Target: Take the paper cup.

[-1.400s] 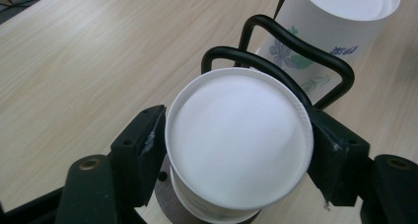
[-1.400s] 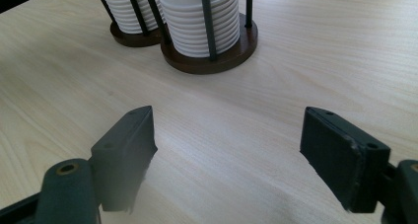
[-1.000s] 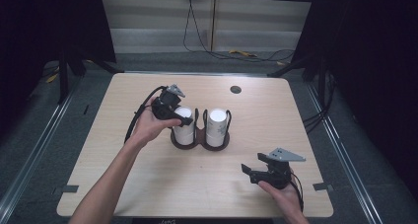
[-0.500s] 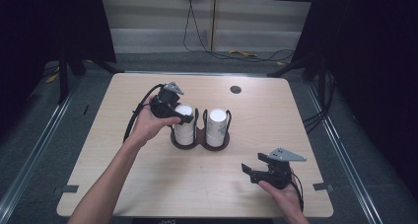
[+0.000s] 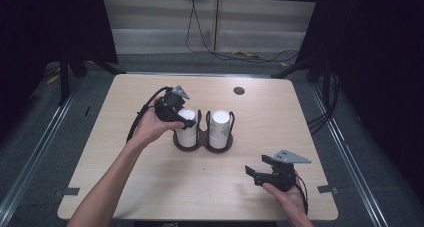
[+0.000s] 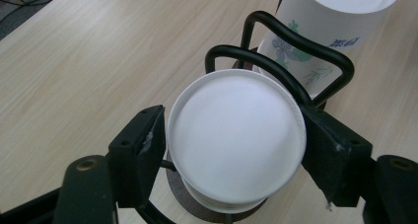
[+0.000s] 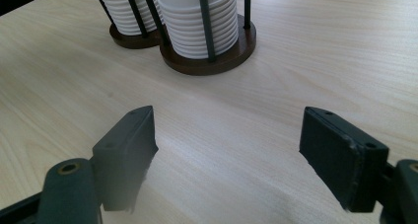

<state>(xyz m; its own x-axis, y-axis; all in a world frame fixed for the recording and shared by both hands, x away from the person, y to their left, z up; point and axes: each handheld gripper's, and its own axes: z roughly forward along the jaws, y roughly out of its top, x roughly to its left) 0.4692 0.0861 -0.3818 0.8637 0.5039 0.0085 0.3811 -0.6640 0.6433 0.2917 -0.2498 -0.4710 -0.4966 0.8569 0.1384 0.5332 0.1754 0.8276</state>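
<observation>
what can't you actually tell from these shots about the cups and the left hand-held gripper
- Grip on the left cup stack: in the left gripper view the left hand-held gripper has its jaws beside the rim; contact is unclear.
- Left stack's lower cups: hidden by its own top in that view; in the high view the hand covers them.
- Print on the right cup stack: cut off by the top edge and crossed by the black wire holder.

I see the left stack of white paper cups (image 6: 235,142) standing upside down and upright in the dark two-ring cup holder (image 5: 202,141), flat bottom facing up. It fills the holder's left ring; the black wire loops rise just beside it.
</observation>
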